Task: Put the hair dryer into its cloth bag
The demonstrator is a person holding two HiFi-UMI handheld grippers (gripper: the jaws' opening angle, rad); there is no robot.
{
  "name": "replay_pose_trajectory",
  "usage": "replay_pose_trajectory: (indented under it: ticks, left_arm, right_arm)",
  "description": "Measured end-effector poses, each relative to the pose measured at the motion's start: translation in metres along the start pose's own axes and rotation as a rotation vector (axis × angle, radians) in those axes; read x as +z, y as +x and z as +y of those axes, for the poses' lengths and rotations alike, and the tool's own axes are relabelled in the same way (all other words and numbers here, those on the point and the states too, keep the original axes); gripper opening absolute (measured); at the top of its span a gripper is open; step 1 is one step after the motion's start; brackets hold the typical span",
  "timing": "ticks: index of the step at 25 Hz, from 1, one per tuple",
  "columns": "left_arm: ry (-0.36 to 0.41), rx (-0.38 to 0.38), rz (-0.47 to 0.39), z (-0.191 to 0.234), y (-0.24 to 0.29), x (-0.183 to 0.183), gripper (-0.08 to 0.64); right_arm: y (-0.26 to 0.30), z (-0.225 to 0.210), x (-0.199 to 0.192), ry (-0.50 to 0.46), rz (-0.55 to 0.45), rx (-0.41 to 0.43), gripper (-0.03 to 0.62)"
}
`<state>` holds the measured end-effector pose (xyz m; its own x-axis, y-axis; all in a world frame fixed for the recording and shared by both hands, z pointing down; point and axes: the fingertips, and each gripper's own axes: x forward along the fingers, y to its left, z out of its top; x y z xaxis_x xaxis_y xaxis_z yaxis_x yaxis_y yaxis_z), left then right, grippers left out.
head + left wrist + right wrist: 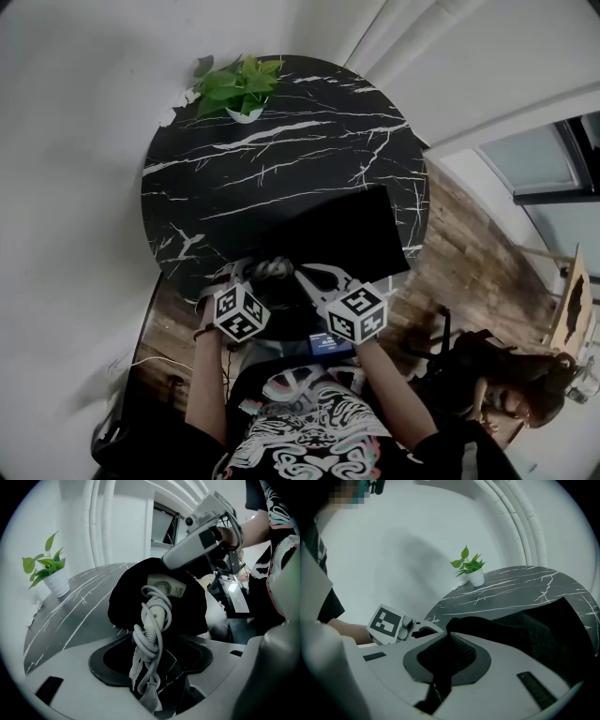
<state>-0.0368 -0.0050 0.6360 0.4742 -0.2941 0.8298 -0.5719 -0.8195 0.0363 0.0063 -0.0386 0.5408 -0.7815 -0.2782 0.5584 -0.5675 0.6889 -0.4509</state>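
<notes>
Your right gripper (314, 277) is clenched on the mouth edge of the black cloth bag (361, 230); its own view shows black fabric pinched between the closed jaws. The bag lies flat on the near right part of the round black marble table (281, 159), with its mouth at the near edge, just in front of you. The hair dryer (164, 587) sits in that mouth, its pale body partly inside the dark cloth and its handle (157, 613) pointing out toward your left gripper (248, 274). That gripper's jaws stand apart, released, and the grey coiled cord (146, 644) hangs in loops between them; the pads do not look pressed on it. Both grippers are close together at the near edge, left just beside right. A small potted plant (239, 89) in a white pot stands at the table's far edge, well apart from the bag.
</notes>
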Motion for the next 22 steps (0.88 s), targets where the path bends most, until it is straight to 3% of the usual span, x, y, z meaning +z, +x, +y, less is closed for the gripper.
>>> replay_pose_trajectory:
  ticks: [2, 6, 8, 9, 14, 22]
  left_arm:
    - [-0.016, 0.027, -0.001, 0.005, -0.007, -0.007, 0.273]
    - [-0.001, 0.08, 0.008, 0.013, -0.012, -0.021, 0.245]
    - [-0.008, 0.051, -0.002, 0.006, -0.008, -0.022, 0.134]
    - [-0.019, 0.041, -0.007, 0.003, -0.007, -0.022, 0.124]
    - [-0.095, -0.023, -0.075, -0.005, -0.012, -0.01, 0.12]
    - [-0.12, -0.075, -0.217, -0.01, -0.005, 0.043, 0.115]
  right_arm:
    - [0.0, -0.001, 0.0, 0.002, -0.001, 0.001, 0.026]
    - [0.0, -0.001, 0.0, 0.004, -0.001, 0.002, 0.026]
    - [0.0, 0.0, -0.001, 0.004, -0.001, 0.001, 0.026]
    - [0.0, 0.001, 0.0, 0.004, -0.001, 0.001, 0.026]
    - [-0.002, 0.0, -0.002, 0.007, -0.002, -0.003, 0.026]
    - [-0.003, 0.002, -0.003, 0.014, -0.012, -0.007, 0.026]
